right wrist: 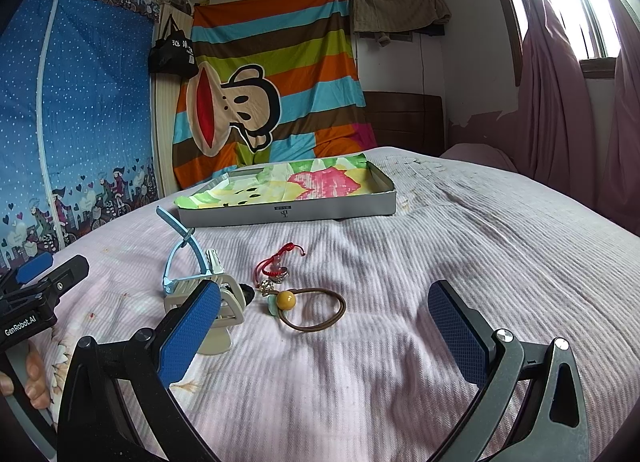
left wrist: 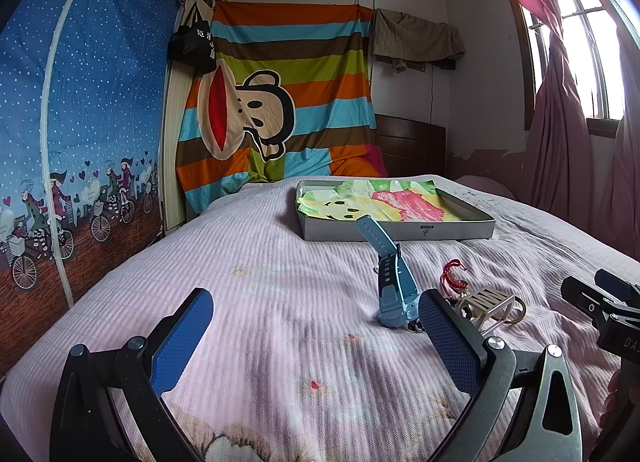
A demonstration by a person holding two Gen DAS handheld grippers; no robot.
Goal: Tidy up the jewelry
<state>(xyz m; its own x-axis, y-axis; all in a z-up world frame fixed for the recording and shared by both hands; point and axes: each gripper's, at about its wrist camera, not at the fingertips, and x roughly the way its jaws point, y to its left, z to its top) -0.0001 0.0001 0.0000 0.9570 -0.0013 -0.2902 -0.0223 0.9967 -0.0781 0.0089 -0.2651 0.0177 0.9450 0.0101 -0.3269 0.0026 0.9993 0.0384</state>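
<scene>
A light blue watch [left wrist: 394, 282] stands on the pink bedspread, its strap sticking up; it also shows at the left [right wrist: 178, 250]. Beside it lie a beige hair claw clip [left wrist: 486, 308] [right wrist: 226, 308], a red cord bracelet [left wrist: 452, 280] [right wrist: 278, 260] and a brown hair tie with a yellow bead [right wrist: 316, 308]. A shallow grey box [left wrist: 400, 232] [right wrist: 288, 212] lined with colourful cloth sits farther back. My left gripper [left wrist: 316, 326] is open over bare bedspread, its right finger next to the watch. My right gripper [right wrist: 326, 322] is open around the hair tie area.
A blue printed wardrobe cover [left wrist: 80, 122] stands left of the bed. A striped monkey sheet [left wrist: 280, 102] hangs behind. Pink curtains [right wrist: 560, 102] and a window are at the right. A hand [right wrist: 34, 378] holds the left gripper's handle.
</scene>
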